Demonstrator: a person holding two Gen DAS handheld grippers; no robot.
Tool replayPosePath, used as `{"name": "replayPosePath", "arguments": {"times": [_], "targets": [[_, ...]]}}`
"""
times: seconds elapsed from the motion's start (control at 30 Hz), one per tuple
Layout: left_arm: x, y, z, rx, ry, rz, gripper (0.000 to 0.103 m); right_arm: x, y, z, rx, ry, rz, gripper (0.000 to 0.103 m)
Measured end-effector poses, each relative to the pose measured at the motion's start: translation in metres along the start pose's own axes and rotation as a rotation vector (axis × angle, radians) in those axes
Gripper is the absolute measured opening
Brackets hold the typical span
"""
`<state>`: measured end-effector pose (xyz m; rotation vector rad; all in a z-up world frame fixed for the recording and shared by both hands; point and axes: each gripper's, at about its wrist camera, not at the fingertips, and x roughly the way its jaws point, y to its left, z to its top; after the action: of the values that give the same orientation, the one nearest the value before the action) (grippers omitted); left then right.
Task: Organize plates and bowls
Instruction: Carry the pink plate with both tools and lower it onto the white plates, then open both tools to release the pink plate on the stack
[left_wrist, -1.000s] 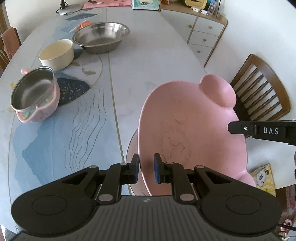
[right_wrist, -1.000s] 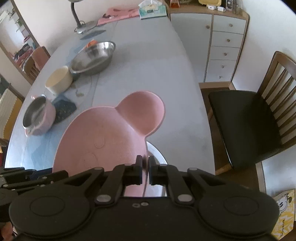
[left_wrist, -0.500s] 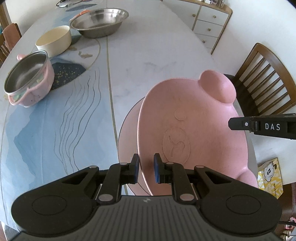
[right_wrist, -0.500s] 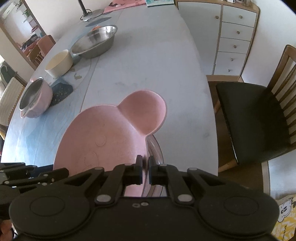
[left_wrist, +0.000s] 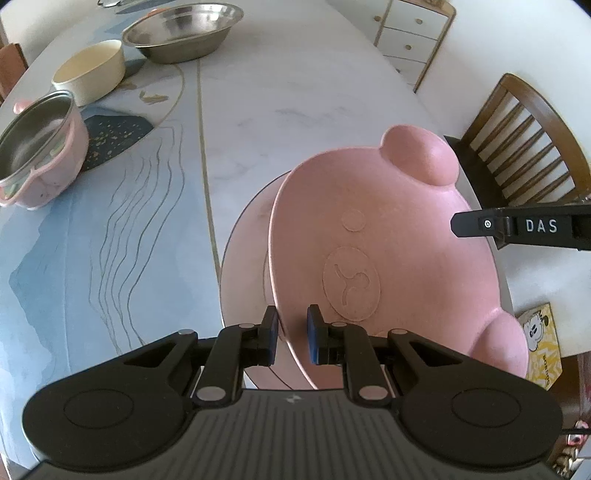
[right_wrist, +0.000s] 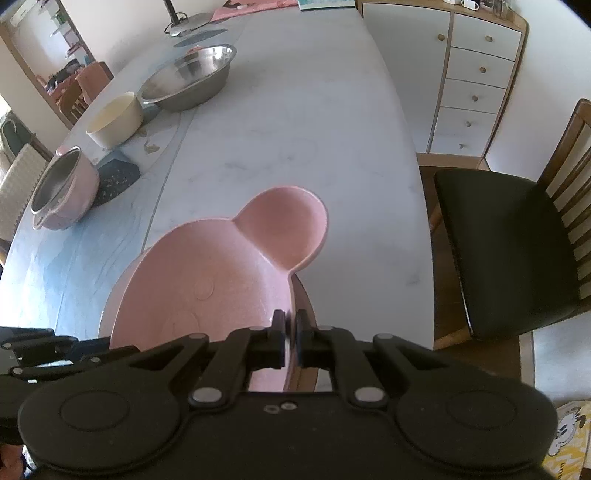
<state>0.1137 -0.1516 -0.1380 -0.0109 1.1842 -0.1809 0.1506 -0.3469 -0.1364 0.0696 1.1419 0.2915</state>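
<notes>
At the far left of the surface (left_wrist: 295, 110) a pink pot (left_wrist: 40, 155) is seen, then a cream bowl (left_wrist: 90, 72) behind it, then a big steel bowl (left_wrist: 183, 29) farther back. These three are set well apart from both tools. Next, moving right, the left tool (left_wrist: 291, 334) is seen with its two fingers a little apart, one on each side of the near rim of the pink bear plate (left_wrist: 369, 236). It cannot be told for sure whether the rim is pinched, as a small gap shows on the right side. The bear plate is held up on a tilt, its underside turned to the left wrist camera, and its long way runs from the near ear up to the far ear. Just under it and to its left a second pink plate (left_wrist: 245, 258) is seen lying flat on the surface. Farther right, the right tool (right_wrist: 290, 328) is pressed together on the other edge of the bear plate (right_wrist: 207, 280), and the hollow top side is shown in its view. So the bear plate is held between the two tools, right over the flat plate. The coming move is judged to be a short way straight down, so that one plate is nested on the other. Both tools are equally near. A wooden chair (left_wrist: 528, 136) stands off to the right side.
</notes>
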Motion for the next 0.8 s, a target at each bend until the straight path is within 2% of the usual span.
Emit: {"name": "replayPosePath", "arguments": {"times": [0.33,0.43,0.73,0.8], "targets": [[0.005,-0.004,-0.002,0.020,0.012,-0.027,0.015,0.005,-0.006,-0.001,0.006,0.017,-0.008,0.008],[0.004,-0.001,-0.001,0.015,0.009,-0.035,0.015,0.004,-0.005,-0.002,0.018,0.017,0.002,0.015],[-0.004,0.010,0.003,-0.008,-0.003,-0.074,0.016,-0.010,-0.002,-0.001,0.026,0.001,-0.010,0.022],[-0.008,0.013,0.004,-0.007,-0.015,-0.086,0.016,-0.016,0.000,0.000,0.029,-0.007,-0.014,0.027]]}}
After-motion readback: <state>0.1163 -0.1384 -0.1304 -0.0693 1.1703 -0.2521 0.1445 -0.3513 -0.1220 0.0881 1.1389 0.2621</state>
